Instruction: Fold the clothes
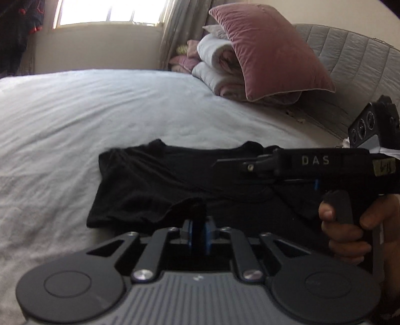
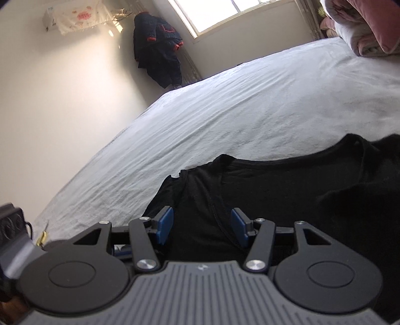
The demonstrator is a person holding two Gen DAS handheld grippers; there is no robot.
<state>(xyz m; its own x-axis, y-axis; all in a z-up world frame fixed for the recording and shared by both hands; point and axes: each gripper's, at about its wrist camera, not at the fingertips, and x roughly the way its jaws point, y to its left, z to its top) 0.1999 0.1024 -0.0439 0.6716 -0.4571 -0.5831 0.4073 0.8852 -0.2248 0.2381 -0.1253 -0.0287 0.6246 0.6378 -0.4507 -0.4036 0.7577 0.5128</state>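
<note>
A black T-shirt (image 1: pixel 155 185) lies partly folded on the white bed sheet (image 1: pixel 75 120). In the left wrist view my left gripper (image 1: pixel 198 236) sits at the shirt's near edge. Its blue pads (image 1: pixel 208 240) stand a narrow gap apart, and a raised fold of the black cloth (image 1: pixel 196 208) stands between their tips. My right gripper (image 1: pixel 225 165) reaches in from the right over the shirt, with a hand (image 1: pixel 350 225) on its grip. In the right wrist view the right gripper (image 2: pixel 202 226) is open just above the shirt (image 2: pixel 275 190), with only flat cloth under its pads (image 2: pixel 165 225).
A pink cushion (image 1: pixel 270 50) leans on folded quilts (image 1: pixel 220 70) against the grey padded headboard (image 1: pixel 350 62) at the back right. A dark jacket (image 2: pixel 160 52) hangs on the wall near the window (image 2: pixel 225 15). The bed's left edge (image 2: pixel 100 155) drops off towards the wall.
</note>
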